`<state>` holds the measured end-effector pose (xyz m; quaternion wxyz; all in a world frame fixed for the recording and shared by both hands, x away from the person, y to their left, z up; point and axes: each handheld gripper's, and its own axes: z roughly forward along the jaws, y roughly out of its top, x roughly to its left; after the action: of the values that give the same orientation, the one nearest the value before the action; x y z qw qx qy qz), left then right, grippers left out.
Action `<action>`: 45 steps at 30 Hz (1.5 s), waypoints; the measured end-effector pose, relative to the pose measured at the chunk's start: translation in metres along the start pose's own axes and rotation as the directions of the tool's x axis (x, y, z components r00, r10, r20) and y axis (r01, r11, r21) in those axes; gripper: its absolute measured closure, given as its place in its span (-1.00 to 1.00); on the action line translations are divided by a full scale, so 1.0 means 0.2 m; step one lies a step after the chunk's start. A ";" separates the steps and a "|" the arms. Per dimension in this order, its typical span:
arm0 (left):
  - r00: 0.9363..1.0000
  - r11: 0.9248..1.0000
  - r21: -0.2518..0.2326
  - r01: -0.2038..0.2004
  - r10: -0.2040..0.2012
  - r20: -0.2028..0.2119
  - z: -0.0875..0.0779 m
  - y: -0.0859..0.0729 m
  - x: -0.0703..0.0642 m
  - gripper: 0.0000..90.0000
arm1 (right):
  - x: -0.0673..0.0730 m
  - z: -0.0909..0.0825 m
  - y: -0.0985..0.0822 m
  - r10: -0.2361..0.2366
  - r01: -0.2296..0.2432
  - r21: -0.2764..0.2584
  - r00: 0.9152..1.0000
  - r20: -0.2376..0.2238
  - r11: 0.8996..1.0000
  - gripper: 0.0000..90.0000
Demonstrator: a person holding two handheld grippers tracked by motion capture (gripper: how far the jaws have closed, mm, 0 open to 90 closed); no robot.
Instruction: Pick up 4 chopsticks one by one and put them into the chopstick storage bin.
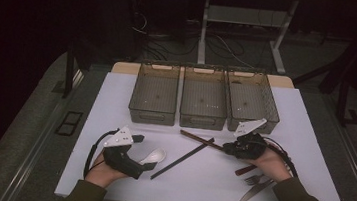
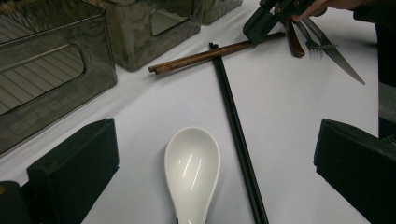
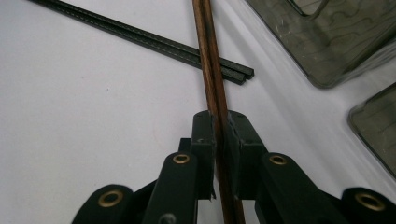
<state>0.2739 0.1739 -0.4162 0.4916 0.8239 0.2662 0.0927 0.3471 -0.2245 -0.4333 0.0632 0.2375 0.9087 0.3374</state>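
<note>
Brown wooden chopsticks (image 3: 212, 70) lie on the white counter (image 1: 198, 183), long axis running from the right gripper (image 3: 219, 122), clamped on one end, toward the bins (image 1: 204, 103). Black chopsticks (image 2: 236, 130) cross beneath their far end. Left gripper (image 2: 205, 177) stands open around the white spoon (image 2: 192, 168).

Three smoky translucent plastic bins (image 1: 203, 103) stand in a row on the white table (image 1: 116, 104), beyond both tools. A pair of black chopsticks (image 2: 236, 130) lies just right of the left tool. A steel fork (image 1: 253, 179) and a serrated knife (image 1: 253, 191) lie near the right tool's rear.
</note>
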 end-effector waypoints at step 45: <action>1.000 1.000 0.001 -0.002 0.002 0.005 0.00 0.00 0.00 -1.00 | -0.01 0.05 -0.02 -0.053 0.055 0.041 0.996 -0.068 0.998 0.86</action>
<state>0.2740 0.1736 -0.4164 0.4919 0.8246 0.2640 0.0911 0.3500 -0.2221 -0.4423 0.0366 0.2027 0.9235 0.3237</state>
